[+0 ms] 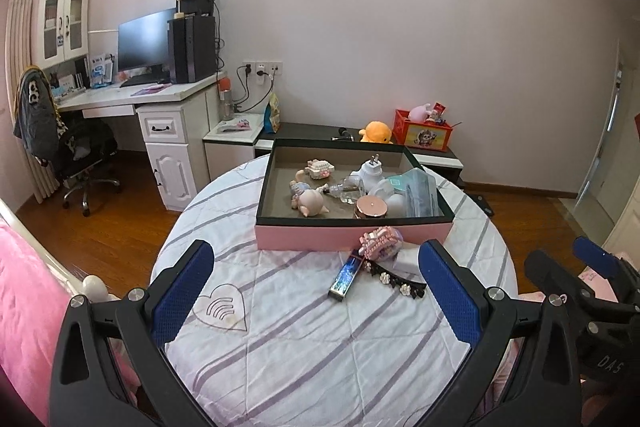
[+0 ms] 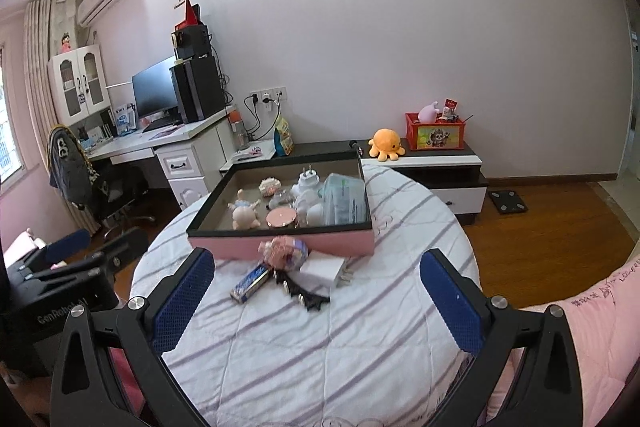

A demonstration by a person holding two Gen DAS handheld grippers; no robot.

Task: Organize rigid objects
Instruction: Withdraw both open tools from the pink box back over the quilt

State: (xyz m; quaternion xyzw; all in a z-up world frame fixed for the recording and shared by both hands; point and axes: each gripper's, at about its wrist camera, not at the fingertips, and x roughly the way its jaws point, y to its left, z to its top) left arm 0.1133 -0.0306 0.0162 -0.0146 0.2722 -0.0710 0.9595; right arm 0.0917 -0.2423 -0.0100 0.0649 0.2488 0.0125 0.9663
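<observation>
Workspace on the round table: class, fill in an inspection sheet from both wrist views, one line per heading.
Surface: round table, white striped cloth.
Job's things: pink box holding a doll, plug, round tin; outside it a block toy, blue tube, black hair clip, white charger.
Clutter: nothing seen.
Grippers: left gripper and right gripper open, empty.
Cables: wall sockets with cords.
Surroundings: desk, monitor, orange plush.

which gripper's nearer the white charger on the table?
Right, slightly. The charger lies ahead of the right gripper, near its centerline. For the left gripper it lies ahead toward its right finger, mostly hidden. Both grippers are open and apart from it.
</observation>
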